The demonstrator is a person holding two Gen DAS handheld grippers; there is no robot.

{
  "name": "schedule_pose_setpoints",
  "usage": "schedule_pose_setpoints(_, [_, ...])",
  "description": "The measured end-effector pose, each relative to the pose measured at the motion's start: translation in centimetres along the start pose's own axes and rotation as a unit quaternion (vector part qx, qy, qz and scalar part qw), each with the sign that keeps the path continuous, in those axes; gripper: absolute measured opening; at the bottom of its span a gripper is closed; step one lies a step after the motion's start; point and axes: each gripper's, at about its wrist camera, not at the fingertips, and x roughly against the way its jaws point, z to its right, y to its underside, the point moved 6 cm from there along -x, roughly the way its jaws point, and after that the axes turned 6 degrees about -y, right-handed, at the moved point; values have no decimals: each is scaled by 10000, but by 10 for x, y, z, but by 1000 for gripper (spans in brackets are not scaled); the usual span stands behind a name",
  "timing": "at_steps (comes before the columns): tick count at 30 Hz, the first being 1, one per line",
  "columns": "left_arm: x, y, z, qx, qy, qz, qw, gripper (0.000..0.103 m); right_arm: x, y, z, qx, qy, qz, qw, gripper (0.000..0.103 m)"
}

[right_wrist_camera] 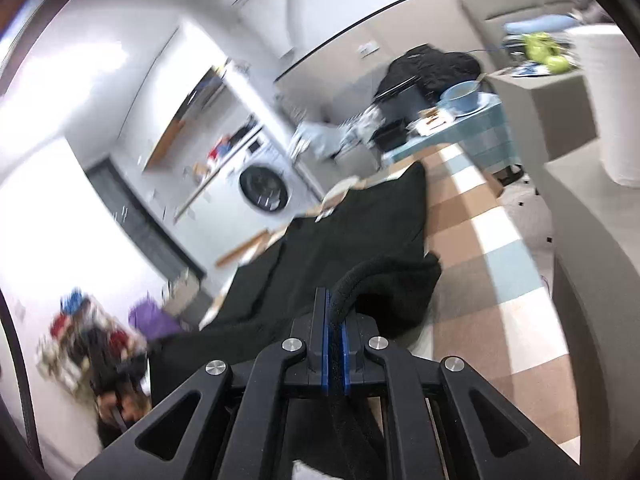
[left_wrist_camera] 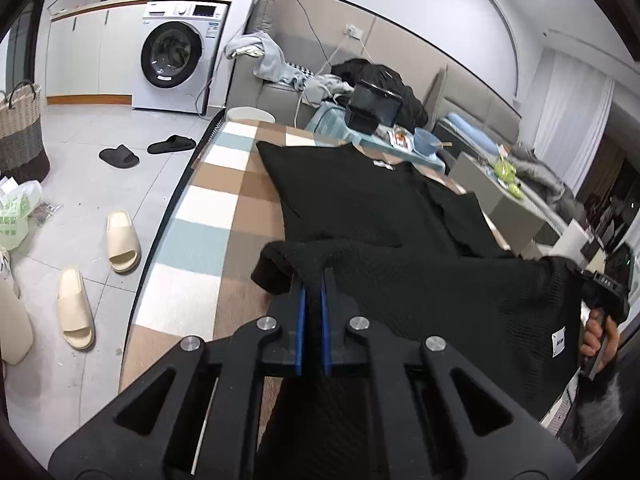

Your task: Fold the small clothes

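Only left wrist view shows slippers beside black sweater.

Black garment: matt knitted cloth, coarse ribbed weave, thick rolled hem.
Left hand-held gripper: matt black plastic, smooth blue pads, shiny metal pivot pins.
Right hand-held gripper: same matt black plastic, blue pads.
Bench: checked woven cloth cover, dull.
Slippers: smooth cream foam-like plastic.

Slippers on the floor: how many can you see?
4. Two black slippers lie near the washing machine; two cream slippers lie nearer, beside the checked mat. Others may be hidden.
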Motion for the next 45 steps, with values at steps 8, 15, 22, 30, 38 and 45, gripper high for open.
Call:
schedule_pose_setpoints(8, [-17, -9, -13, 164, -34, -104, 9998, 4, 6, -12, 38, -945, 336, 437, 9940, 4])
schedule_pose_setpoints(15, [-52, -23, -17, 124, -116, -320, 9993, 4, -5, -25, 43, -1013, 523, 356, 9928, 4])
schedule_pose_setpoints(22, [-105, -34, -28, 394, -349, -616, 9967, 5, -39, -47, 47, -939, 803, 342, 9917, 4])
schedule_pose_setpoints(30, [-116, -16, -41, 782, -510, -923, 9913, 63, -49, -24, 79, -910, 1907, -405, 9766, 48])
schedule_pose_setpoints(38, [-130, -3, -24, 348, -283, -1326, 9901, 65, -70, -7, 77, -502, 1733, -1265, 9754, 51])
schedule_pose_setpoints(45, [-140, -1, -2, 58, -174, -1348, 9907, 54, -99, 2, 58, 62, 1623, -1586, 9739, 47])
